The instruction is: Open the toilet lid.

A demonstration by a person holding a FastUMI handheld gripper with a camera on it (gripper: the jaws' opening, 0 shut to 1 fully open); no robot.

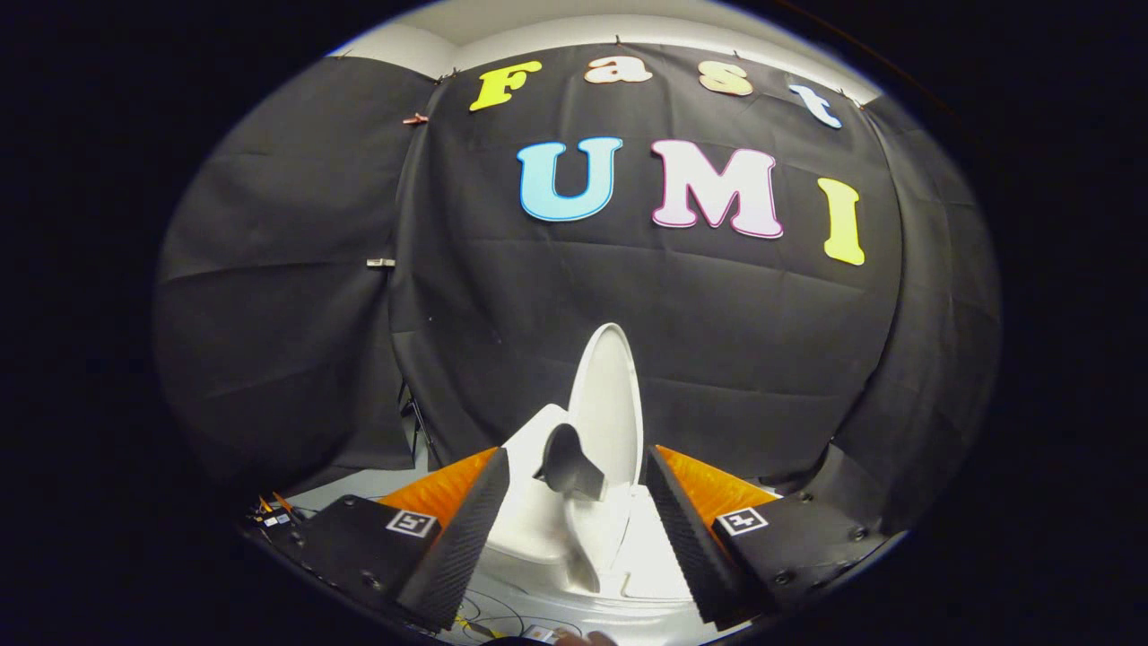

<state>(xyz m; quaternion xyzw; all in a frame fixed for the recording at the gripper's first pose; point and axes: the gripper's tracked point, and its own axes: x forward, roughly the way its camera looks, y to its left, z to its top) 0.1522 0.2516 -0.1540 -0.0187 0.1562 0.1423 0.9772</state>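
Item: toilet lid [608, 404] — white, oval, stood raised on edge above the toilet [538, 511], its long axis running near vertical, top tilted slightly back toward the black cloth wall [735, 359].
Position from lid: the gripper [578, 529] sat below and just short of the lid, with the lid's lower end showing in the gap between the two fingers.
Jaws: spread wide apart, gripping nothing; neither finger touched the lid.
Dark fitting: a small dark, curved piece [569, 467] lay just in front of the lid's lower part, between the fingers; its purpose could not be told.
Toilet body: white, beneath and on both sides of the lid's base, reaching down between the fingers.
Cables: thin wires [484, 619] on the worktop, below the toilet.
Key relation: lid straight ahead of the jaws and above them, its hinge end nearest.
Task state, as judged: the lid appeared already up — little seemed left but to draw the jaws clear.
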